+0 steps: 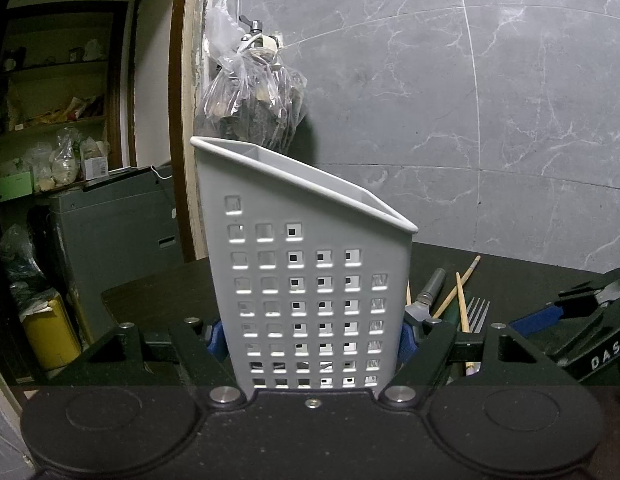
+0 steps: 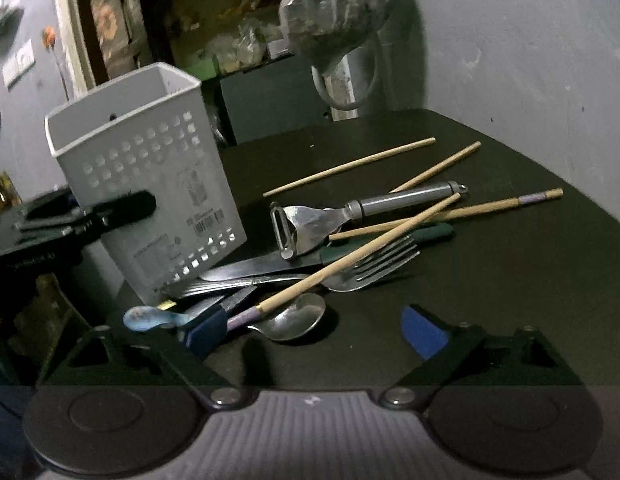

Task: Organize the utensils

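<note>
Left tool [image 1: 311, 340]: blue pads pressed on both sides of the white perforated caddy [image 1: 310, 280], low on its walls, frame centre; firm grip. Caddy upright on dark worktop [image 1: 150, 292], slanted rim, higher at left. Right of it, lower-right of left view: peeler handle, chopsticks, fork tines poking out behind the caddy. Far right edge: other tool's black body w/ white lettering "DAS" [image 1: 605, 358].

Right tool [image 2: 315, 334]: jaws spread wide, nothing clamped; blue pads low in frame, left pad just over the utensil pile, right pad over bare worktop. Betw. them, bottom centre: steel spoon [image 2: 296, 320], bowl up. Above: fork [image 2: 373, 268], knives, metal peeler [image 2: 310, 226] w/ grey handle toward upper right, green-handled utensil [image 2: 425, 234] under chopsticks [image 2: 357, 258]. Two more chopsticks apart from the pile, upper centre. Small blue spoon [image 2: 144, 318] at lower left. Caddy at left of right view, touching the pile; printed label + barcode on its side, text too blurred to read.

Clear plastic bag [image 1: 250, 96] hangs on grey marble-look wall, upper centre-left.
</note>
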{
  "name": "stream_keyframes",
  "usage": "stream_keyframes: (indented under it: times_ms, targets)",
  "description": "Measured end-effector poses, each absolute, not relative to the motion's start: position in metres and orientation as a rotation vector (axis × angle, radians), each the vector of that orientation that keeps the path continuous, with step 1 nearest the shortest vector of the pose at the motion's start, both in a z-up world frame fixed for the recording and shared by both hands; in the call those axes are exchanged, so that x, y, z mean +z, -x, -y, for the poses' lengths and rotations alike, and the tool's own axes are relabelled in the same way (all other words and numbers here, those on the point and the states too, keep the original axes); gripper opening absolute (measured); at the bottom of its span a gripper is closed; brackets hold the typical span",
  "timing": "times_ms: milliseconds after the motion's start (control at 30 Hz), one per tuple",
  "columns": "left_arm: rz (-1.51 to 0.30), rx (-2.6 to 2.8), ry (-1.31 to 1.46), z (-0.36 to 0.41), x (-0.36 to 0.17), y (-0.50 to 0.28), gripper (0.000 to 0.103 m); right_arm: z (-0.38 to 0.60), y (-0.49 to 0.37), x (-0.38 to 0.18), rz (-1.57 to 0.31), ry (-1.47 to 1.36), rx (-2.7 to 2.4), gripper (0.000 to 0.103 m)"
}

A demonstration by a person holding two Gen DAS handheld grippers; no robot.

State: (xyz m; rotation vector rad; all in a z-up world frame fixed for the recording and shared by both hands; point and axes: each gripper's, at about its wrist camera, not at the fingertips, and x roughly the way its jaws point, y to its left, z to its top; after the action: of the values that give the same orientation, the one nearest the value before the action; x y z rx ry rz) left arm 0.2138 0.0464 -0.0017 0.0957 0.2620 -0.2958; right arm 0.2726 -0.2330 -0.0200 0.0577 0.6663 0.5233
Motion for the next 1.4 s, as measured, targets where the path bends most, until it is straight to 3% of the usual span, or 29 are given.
stream_keyframes:
  times_ms: [400,633,733,1000,1133,1400]
  targets:
    - [-0.263,-0.296,-0.096,-0.046,-0.002,-0.214,0.076,0.215,-0.274,-0.018,-0.655,0.039,0.566,0.071]
    - [-0.263,-0.296,-0.096,-0.046,-0.002,-0.214,0.076,0.225,-0.282,-0.018,-0.660,-0.043,0.611,0.069]
    - [-0.263,-0.296,-0.097,-0.046,-0.002,-0.214,0.076,0.225,-0.285,-0.018,-0.659,-0.044,0.612,0.054]
    - [-0.263,-0.296,-0.097,-0.046,-0.002,-0.214,0.076,0.227,-0.283,-0.018,-0.661,-0.058,0.624,0.044]
    - [-0.263,-0.296,-0.096,-0.046,-0.002,-0.214,0.076,0.232,-0.285,-0.019,-0.670,-0.080,0.585,0.019]
    - [-0.263,-0.296,-0.097,-0.046,-0.002,-0.214,0.076,0.244,-0.289,-0.022,-0.681,-0.167,0.577,0.009]
